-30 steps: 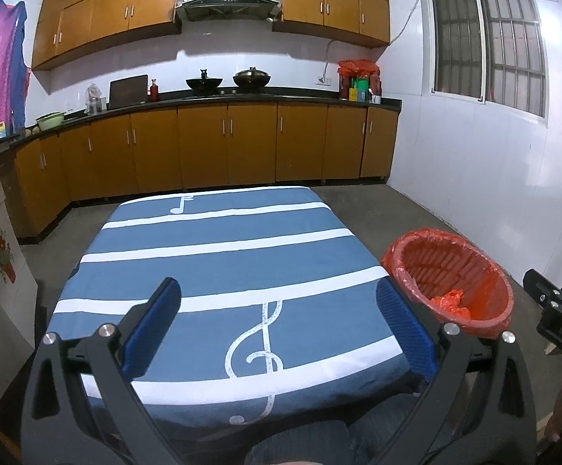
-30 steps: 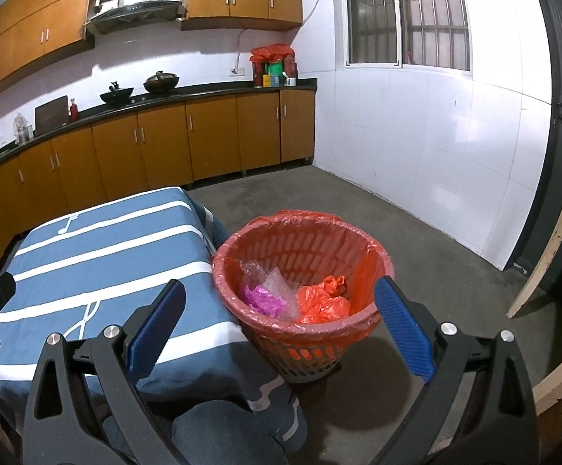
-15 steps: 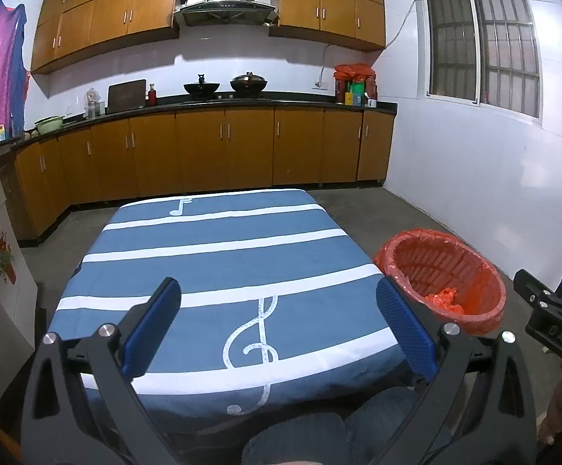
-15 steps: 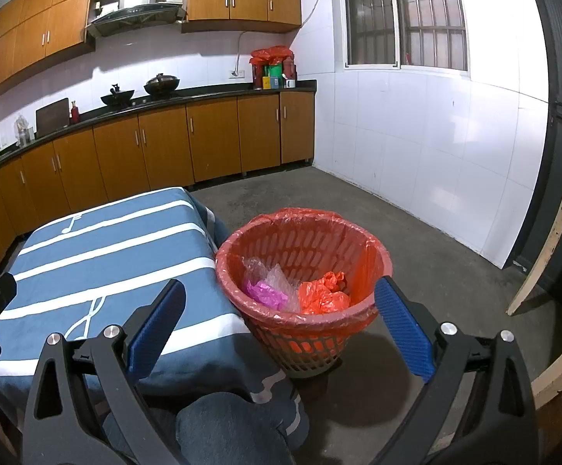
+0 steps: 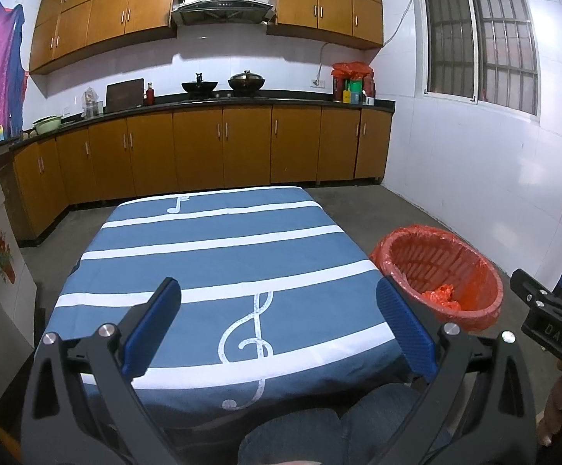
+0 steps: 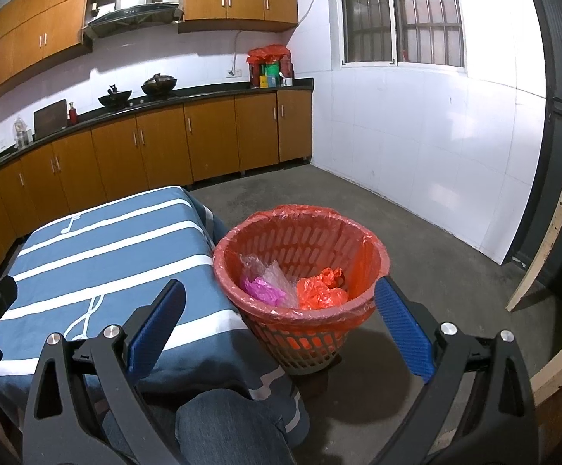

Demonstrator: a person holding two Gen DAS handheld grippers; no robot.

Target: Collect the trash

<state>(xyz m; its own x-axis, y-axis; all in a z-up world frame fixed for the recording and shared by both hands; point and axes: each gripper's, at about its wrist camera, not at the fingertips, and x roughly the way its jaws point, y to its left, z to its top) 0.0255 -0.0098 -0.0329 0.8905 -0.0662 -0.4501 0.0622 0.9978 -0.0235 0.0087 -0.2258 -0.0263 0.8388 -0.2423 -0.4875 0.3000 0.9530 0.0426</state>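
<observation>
A red waste basket (image 6: 300, 232) lined with a red bag stands on the floor at the table's right side. It also shows in the left wrist view (image 5: 436, 267). Inside lie an orange bag (image 6: 319, 290), a pink wrapper (image 6: 261, 288) and clear plastic (image 6: 265, 267). My left gripper (image 5: 279, 325) is open and empty above the near edge of the table (image 5: 211, 248), which has a blue striped cloth with nothing on it. My right gripper (image 6: 279, 323) is open and empty, held near the basket's front rim.
Wooden kitchen cabinets (image 5: 223, 151) and a black counter run along the far wall. A pale wooden furniture leg (image 6: 552, 232) stands at the right. Grey floor (image 6: 416, 224) lies beyond the basket. The person's knee in jeans (image 6: 223, 426) is at the bottom.
Both grippers have drawn back and risen a little, so table and basket look farther away. Both stay open and empty.
</observation>
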